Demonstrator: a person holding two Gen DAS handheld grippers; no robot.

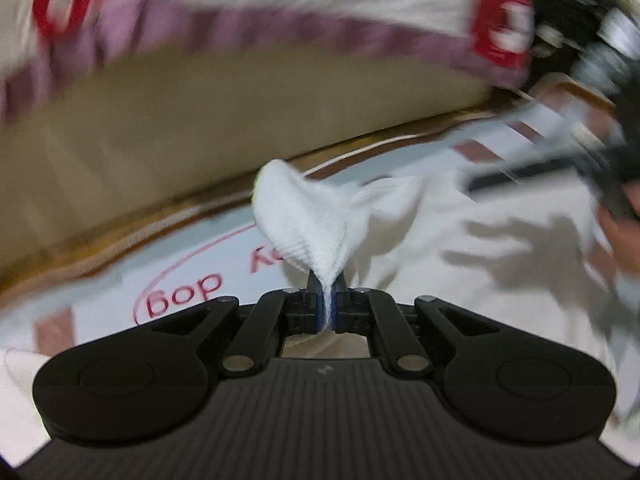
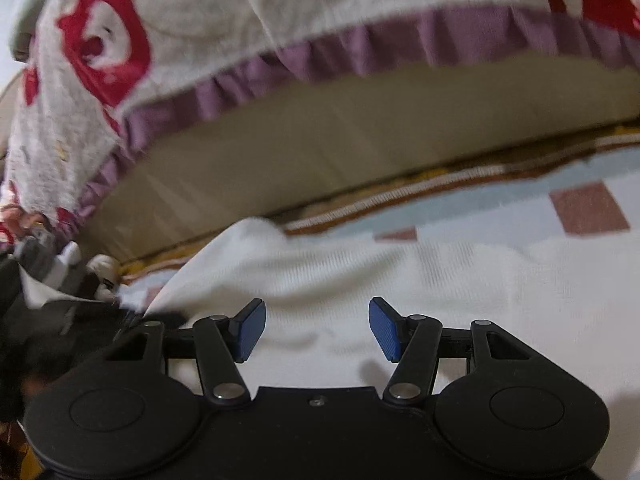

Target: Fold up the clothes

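My left gripper (image 1: 327, 286) is shut on a bunched corner of a white knit garment (image 1: 304, 220), which stands up from the jaws and trails right over the sheet. The same white garment (image 2: 360, 280) lies spread under my right gripper (image 2: 317, 330), which is open and empty just above the cloth, blue pads (image 2: 251, 332) apart. My right gripper shows blurred at the right edge of the left wrist view (image 1: 592, 152). My left gripper appears as a dark blur at the left edge of the right wrist view (image 2: 60, 312).
The garment lies on a pale blue printed sheet (image 1: 192, 264) with red lettering and brown squares (image 2: 588, 208). Behind it stands a tan mattress side (image 2: 360, 132) under a white blanket (image 2: 200, 20) with red shapes and a purple frill. An orange-brown trim (image 2: 400, 196) runs between.
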